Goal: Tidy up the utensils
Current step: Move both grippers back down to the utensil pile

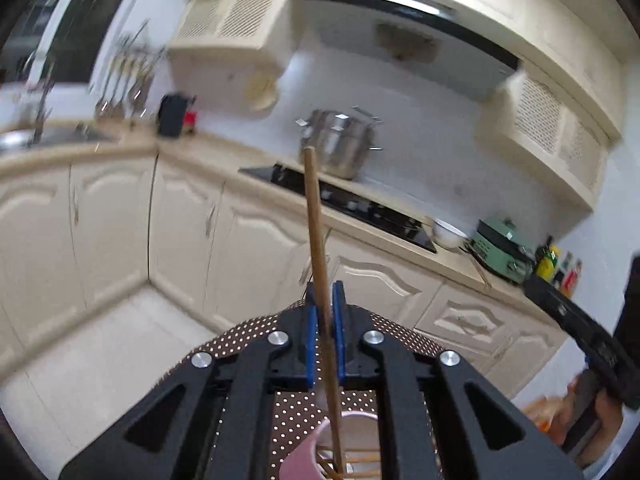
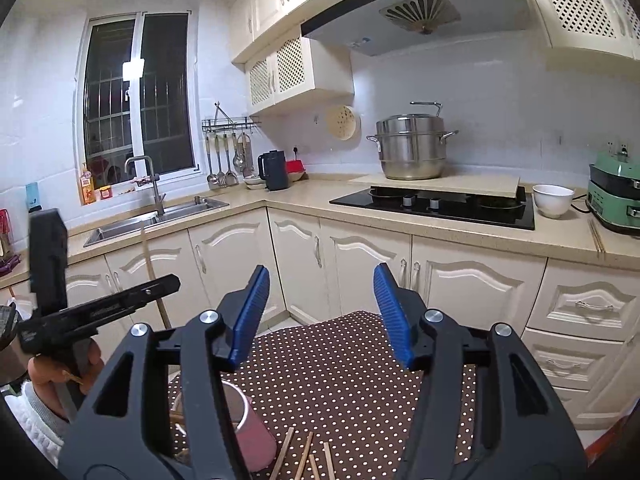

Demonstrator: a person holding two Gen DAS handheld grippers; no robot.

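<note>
My left gripper (image 1: 324,292) is shut on a wooden chopstick (image 1: 316,220) that stands nearly upright, its lower end over the mouth of a pink cup (image 1: 308,452) holding other chopsticks. In the right wrist view my right gripper (image 2: 320,276) is open and empty above a brown polka-dot table (image 2: 340,360). The pink cup (image 2: 252,436) lies below its left finger, with several loose chopsticks (image 2: 306,456) on the cloth beside it. The left gripper's body (image 2: 100,308) and the held chopstick (image 2: 154,276) show at the left.
Cream kitchen cabinets (image 2: 360,256) and a countertop run behind the table, with a sink (image 2: 132,224), a black hob (image 2: 436,204), a steel pot (image 2: 412,148), a white bowl (image 2: 554,198) and a green appliance (image 2: 616,196). The right gripper's body (image 1: 580,332) shows at the right of the left wrist view.
</note>
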